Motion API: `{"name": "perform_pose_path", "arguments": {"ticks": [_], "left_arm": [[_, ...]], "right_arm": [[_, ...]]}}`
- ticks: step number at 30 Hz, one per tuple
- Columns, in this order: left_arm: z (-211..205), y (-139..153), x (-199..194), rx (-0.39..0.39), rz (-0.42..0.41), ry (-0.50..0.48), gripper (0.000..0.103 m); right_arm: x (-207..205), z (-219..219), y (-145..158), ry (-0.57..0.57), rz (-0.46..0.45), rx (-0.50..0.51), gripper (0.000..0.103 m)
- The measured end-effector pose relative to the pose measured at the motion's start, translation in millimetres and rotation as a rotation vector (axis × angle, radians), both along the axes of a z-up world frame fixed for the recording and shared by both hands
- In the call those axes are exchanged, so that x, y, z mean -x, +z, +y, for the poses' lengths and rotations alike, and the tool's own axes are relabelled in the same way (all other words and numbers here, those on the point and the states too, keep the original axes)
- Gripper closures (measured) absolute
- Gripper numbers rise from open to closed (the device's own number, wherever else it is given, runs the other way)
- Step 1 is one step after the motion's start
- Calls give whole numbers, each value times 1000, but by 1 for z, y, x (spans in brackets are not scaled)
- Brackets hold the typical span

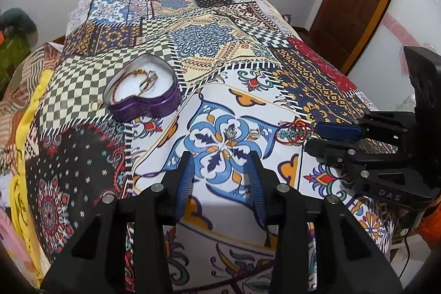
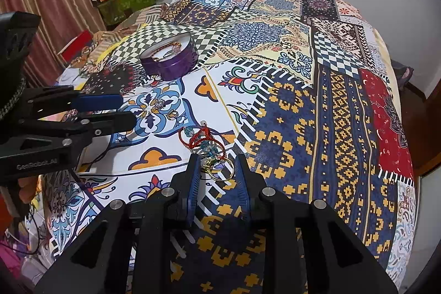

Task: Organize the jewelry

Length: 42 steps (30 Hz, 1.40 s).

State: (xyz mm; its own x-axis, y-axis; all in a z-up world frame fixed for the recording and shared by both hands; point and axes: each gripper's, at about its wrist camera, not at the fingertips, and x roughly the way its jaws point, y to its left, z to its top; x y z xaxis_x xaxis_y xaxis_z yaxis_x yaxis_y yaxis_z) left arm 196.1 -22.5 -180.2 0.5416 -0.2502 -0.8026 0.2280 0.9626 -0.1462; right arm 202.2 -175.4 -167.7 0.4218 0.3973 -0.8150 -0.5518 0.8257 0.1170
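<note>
Right now, jewelry pile [image 2: 205, 145] lies on patchwork cloth [image 2: 317, 115]: red cord bracelet [image 2: 193, 138] with blue beads, gold ring [image 2: 222, 170] just below. Right hand-held gripper [image 2: 217, 170] low over pile, jaws narrowly parted either side of gold ring; whether pads press it, cannot tell. Left hand-held gripper [image 1: 220, 170] hovers part-open, nothing between fingers. Purple heart-shaped box [image 1: 143, 90], lid off, white lining, holds thin chain and ring, well apart from pile.

patchwork bedspread [image 1: 220, 51] carries a purple heart tin [image 1: 143, 98], red bracelet [image 2: 198, 139], gold rings [image 2: 220, 170].
</note>
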Motion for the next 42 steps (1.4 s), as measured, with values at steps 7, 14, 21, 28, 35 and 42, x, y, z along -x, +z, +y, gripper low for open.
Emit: {"name": "perform_pose_path", "arguments": {"ticks": [7, 14, 21, 28, 35, 42], "left_arm": [[-4, -6, -17, -1, 9, -6, 66], [-10, -12, -28, -13, 0, -11, 95], [-9, -7, -24, 1, -24, -9, 95], [-1, 16, -15, 1, -81, 9, 95], [13, 45, -9, -3, -151, 35, 95], [26, 68, -9, -11, -214, 65, 95]], "right_arm": [[-4, -13, 5, -41, 4, -14, 80], [-12, -27, 10, -88, 3, -38, 80], [-16, -22, 22, -84, -19, -54, 80], [-20, -10, 41, -66, -62, -77, 80], [-22, 6, 62, -46, -110, -108, 80], [-30, 27, 83, -16, -154, -149, 80]]}}
